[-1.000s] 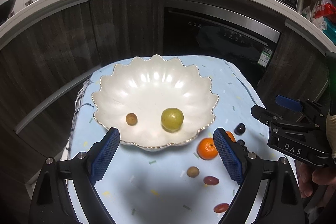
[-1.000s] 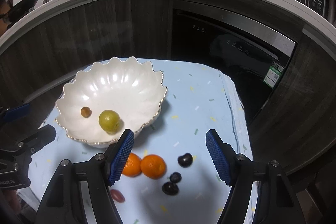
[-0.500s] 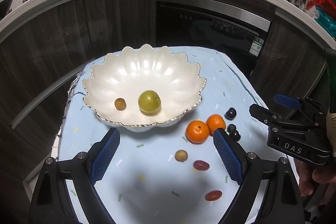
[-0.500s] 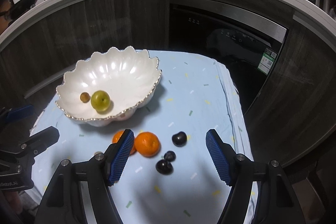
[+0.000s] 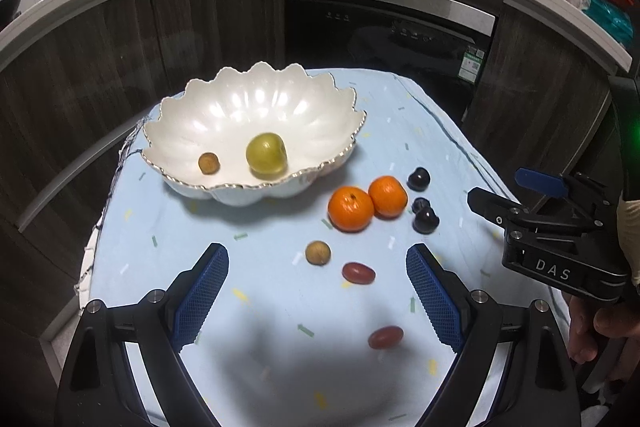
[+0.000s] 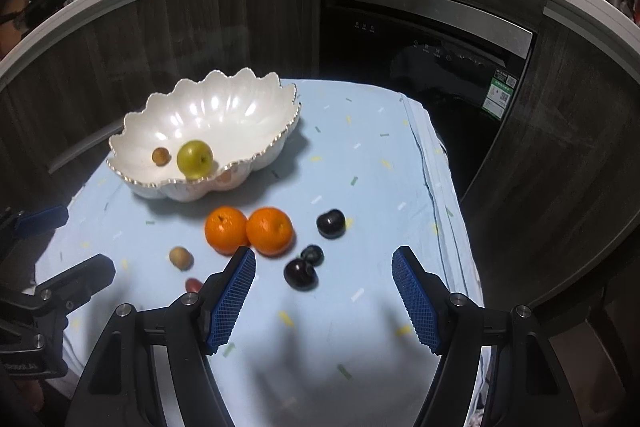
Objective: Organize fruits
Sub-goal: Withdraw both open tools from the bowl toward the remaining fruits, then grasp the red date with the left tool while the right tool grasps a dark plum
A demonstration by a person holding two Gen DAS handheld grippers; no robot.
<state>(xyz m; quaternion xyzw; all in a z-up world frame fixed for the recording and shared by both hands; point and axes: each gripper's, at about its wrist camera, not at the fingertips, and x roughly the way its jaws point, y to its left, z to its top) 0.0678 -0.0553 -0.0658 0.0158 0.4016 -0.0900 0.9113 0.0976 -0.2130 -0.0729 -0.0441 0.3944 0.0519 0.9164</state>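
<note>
The step in hand looks like the reach for loose fruit: the white bowl (image 5: 256,107) near the table's far left corner holds only a green fruit (image 5: 266,159) and a small brown one, while two oranges (image 6: 248,230), dark plums and red grapes lie mid-table toward its right edge. The left gripper (image 5: 316,293) and right gripper (image 6: 323,293) both tilt steeply down, jaws wide apart and empty. Next, I judge, one must drop over a single fruit and close.

A: What lies ahead of the right gripper (image 6: 323,291)?

B: Its blue pads stand apart with nothing between them. Just beyond the tips sit three dark plums (image 6: 301,274); two oranges (image 6: 269,231) touch each other past the left finger.

A: And farther off?

B: A scalloped white bowl (image 6: 256,107), ahead to the left, holds a green fruit (image 6: 195,159) and a small brown one (image 6: 161,156).
</note>
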